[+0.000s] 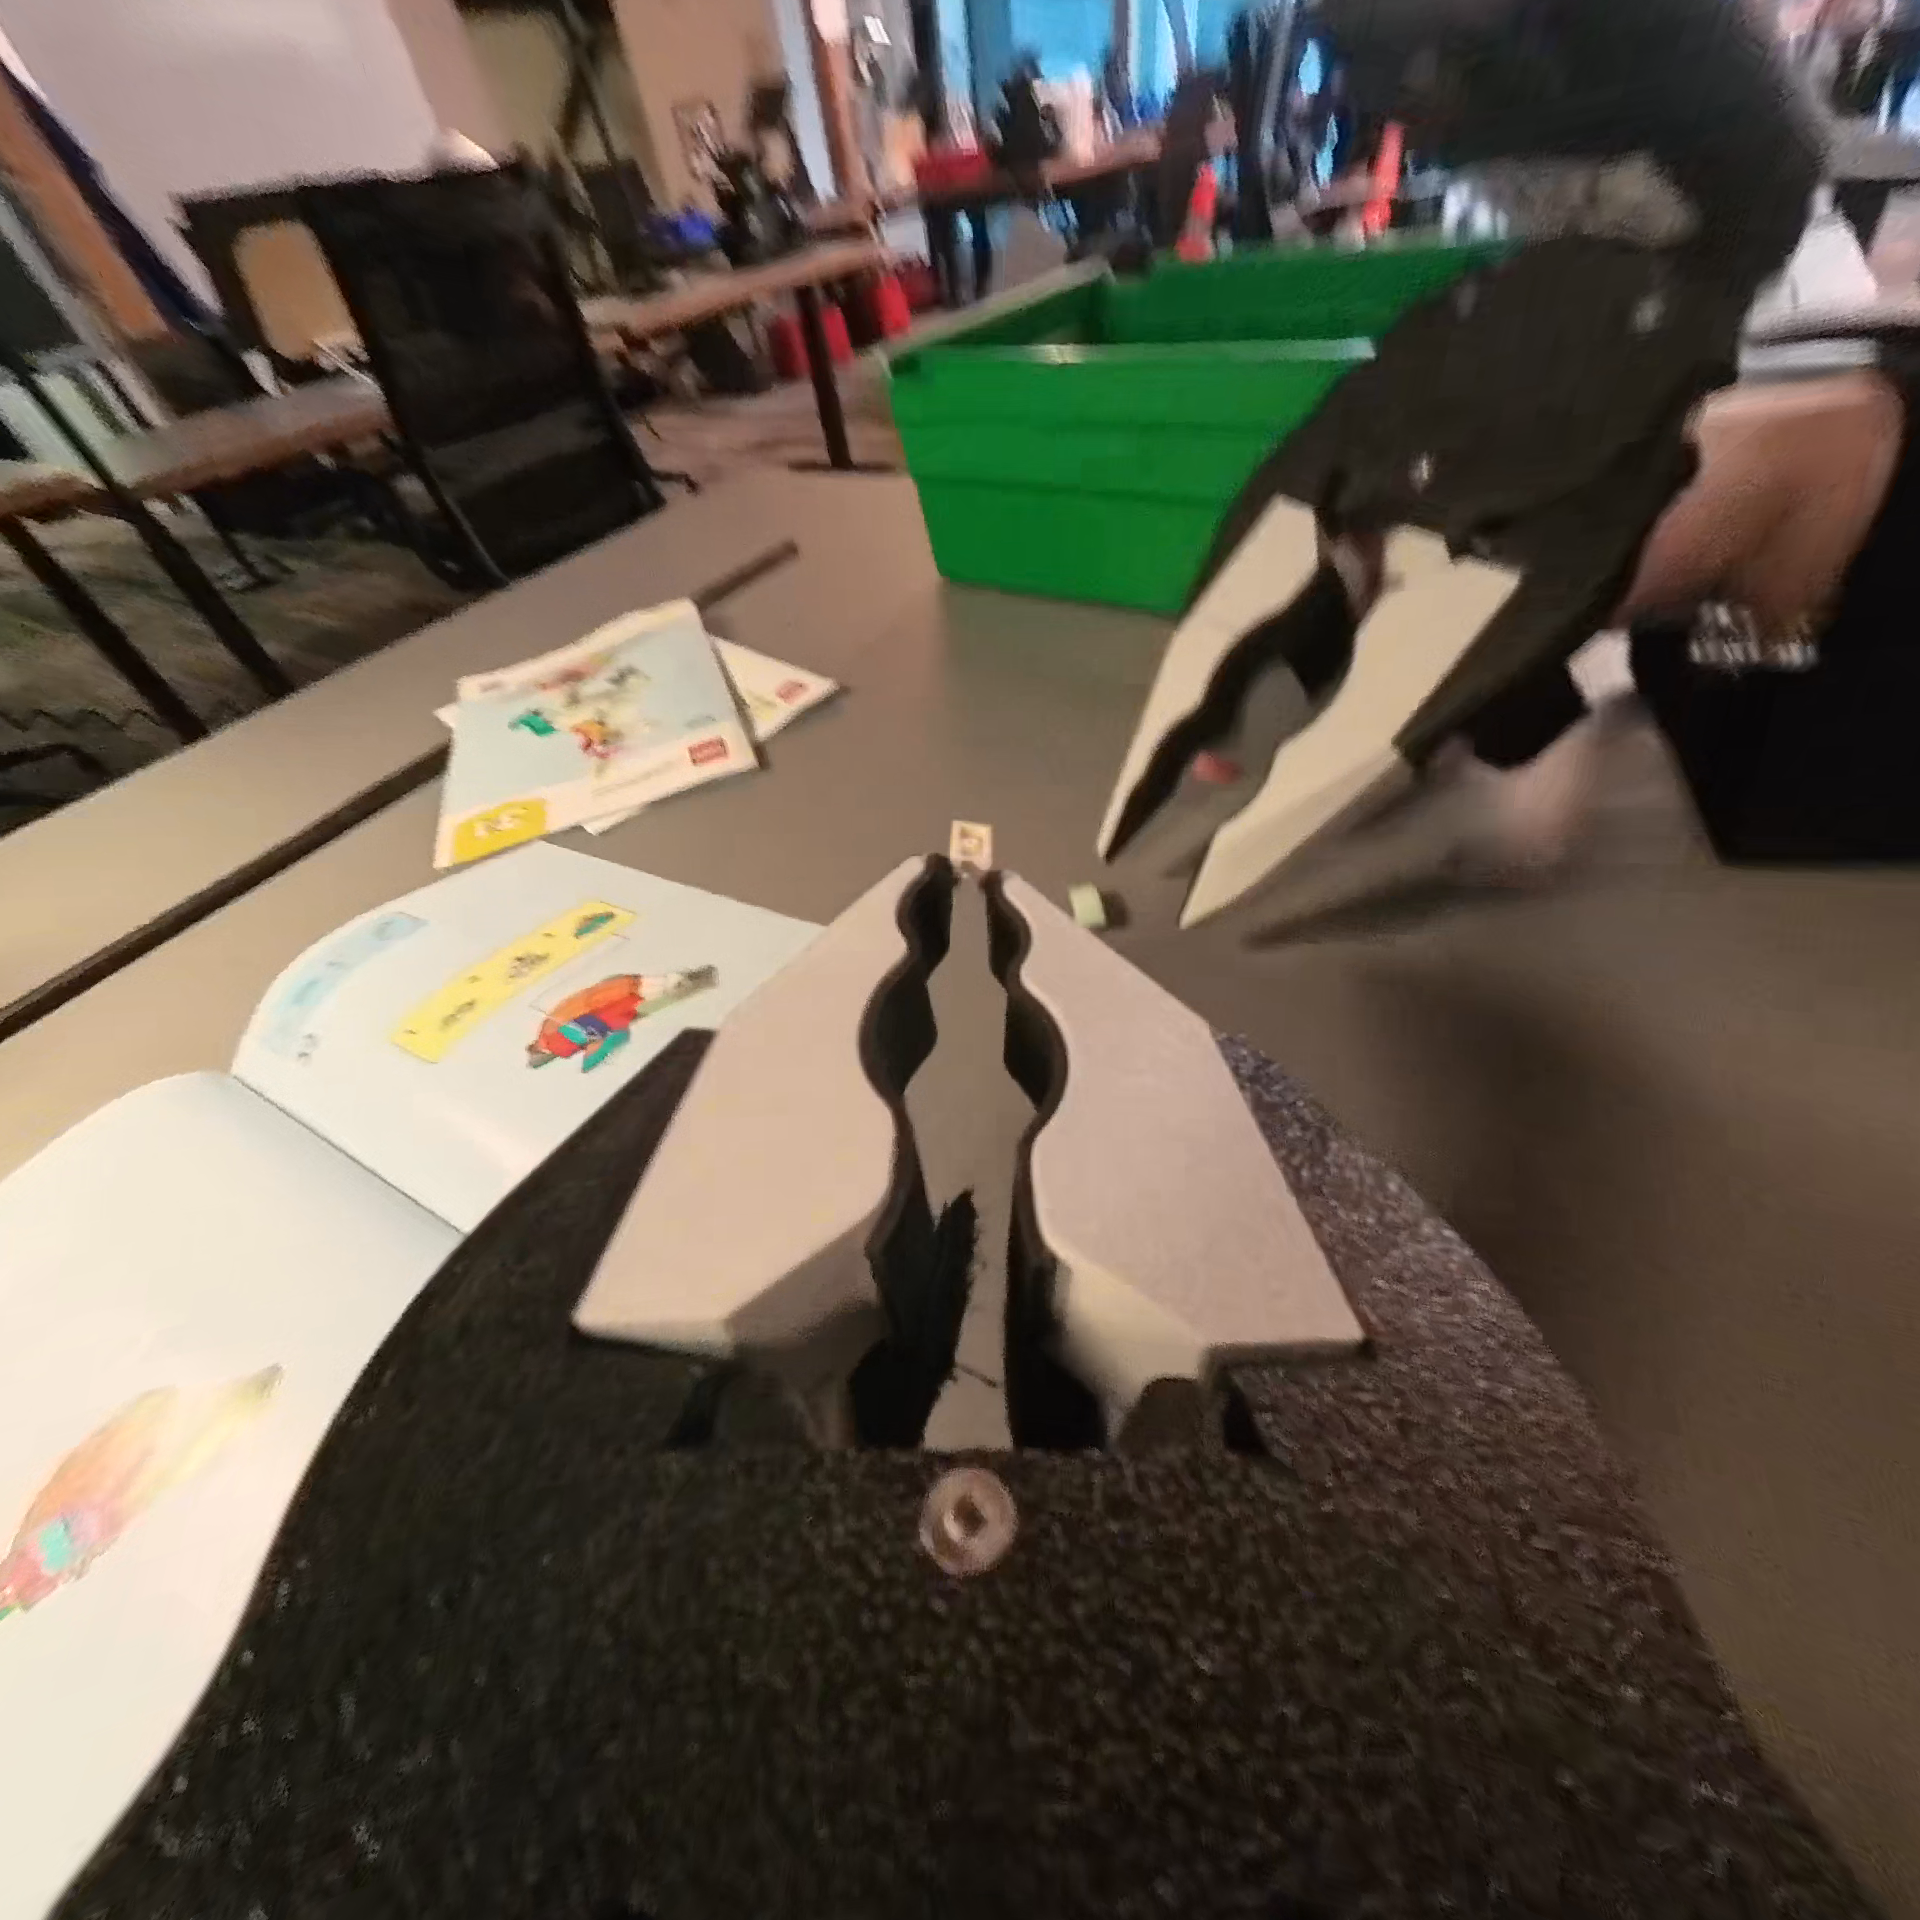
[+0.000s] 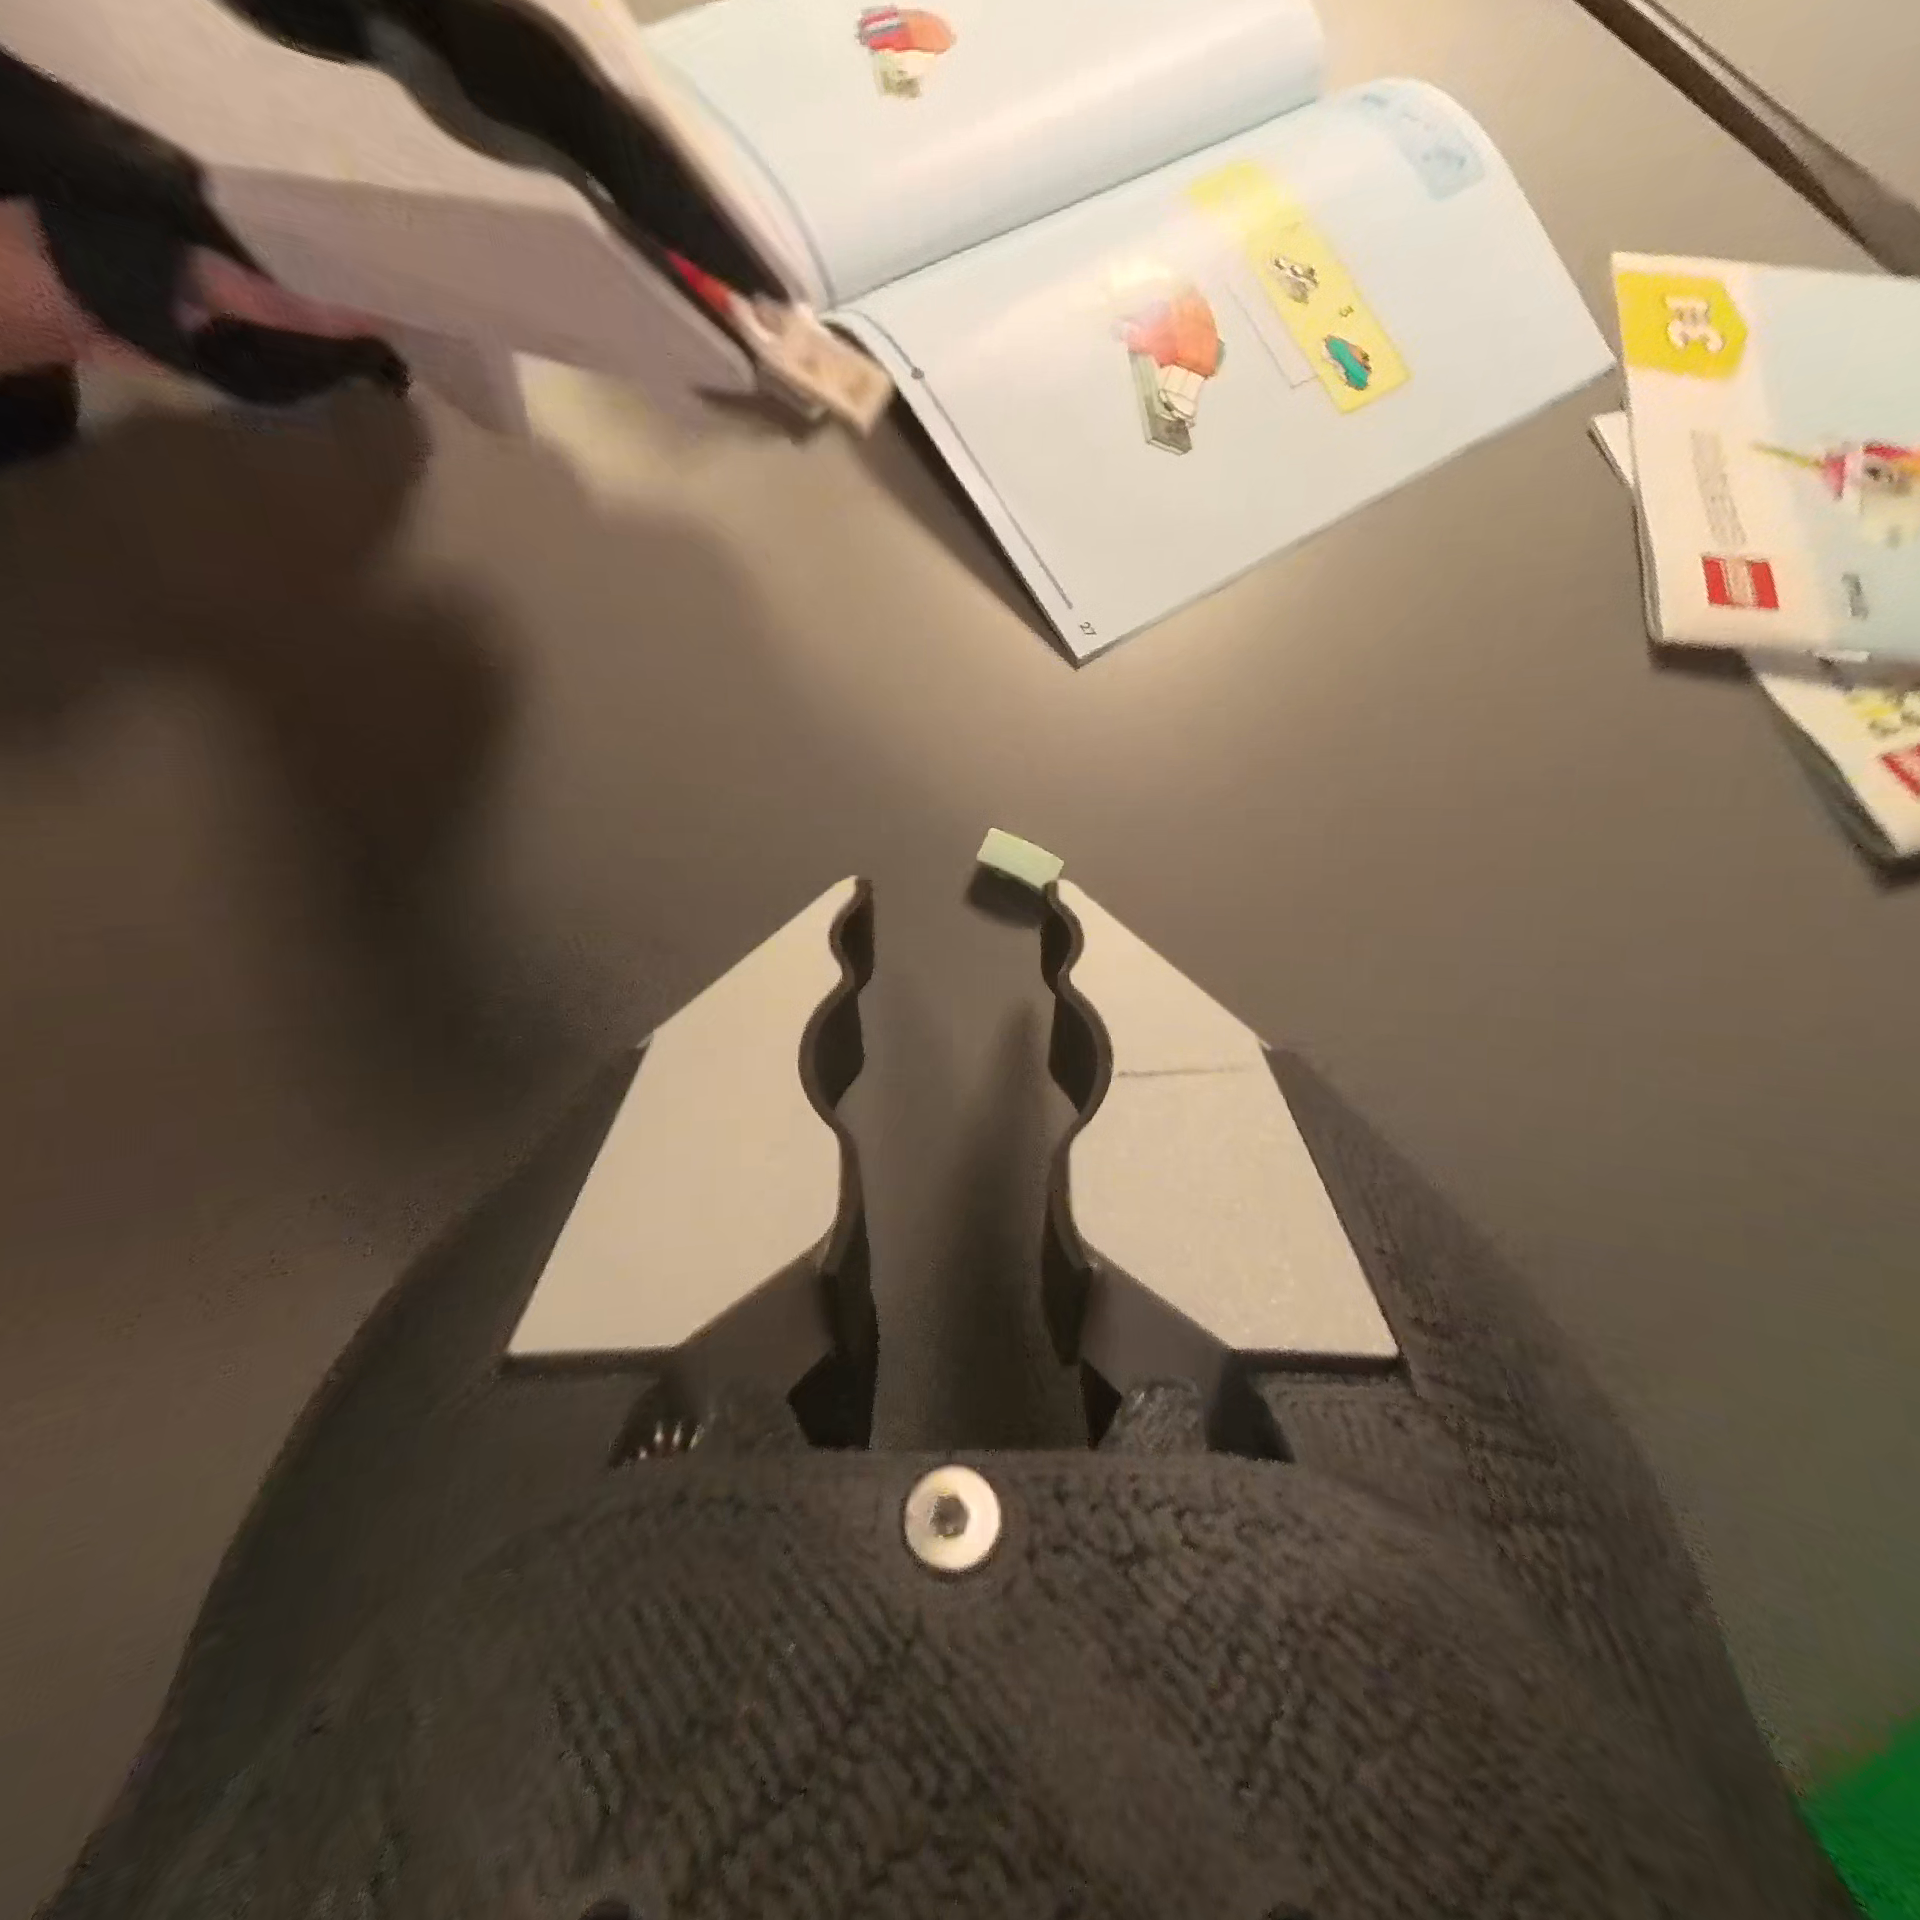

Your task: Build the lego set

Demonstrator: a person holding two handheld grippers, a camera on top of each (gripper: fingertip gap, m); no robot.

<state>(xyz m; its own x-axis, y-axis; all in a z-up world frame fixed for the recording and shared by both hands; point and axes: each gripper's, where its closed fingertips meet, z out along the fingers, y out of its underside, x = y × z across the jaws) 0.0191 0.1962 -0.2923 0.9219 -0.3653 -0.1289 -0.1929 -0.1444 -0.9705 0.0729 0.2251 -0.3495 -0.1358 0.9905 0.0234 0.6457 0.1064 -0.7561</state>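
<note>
1. On the grey table, your right gripper has its fingers spread apart with nothing between them, tips angled down toward the surface.
2. Just ahead of that gripper's right-hand fingertip lies a small pale green lego piece, flat on the table; the tip is at its edge, but you cannot tell whether they touch.
3. Your left gripper has its fingers drawn nearly together, pinching a small white lego piece right at the tips. In the right wrist view the same gripper comes in from the upper left, blurred, with the white piece sticking out past its fingertips above the table.
4. From the left wrist view, the pale green piece sits on the table between your two grippers, and the right gripper points down just beside it.
5. An open instruction booklet lies flat to the left of your left gripper, pages showing coloured build pictures.
6. Farther along, a small stack of closed booklets rests on the table, well apart from the pieces.
7. A green bin stands at the far side of the table, behind your right gripper.
8. A tiny red bit shows on the table behind the right gripper's fingers; it is too blurred to identify.
</note>
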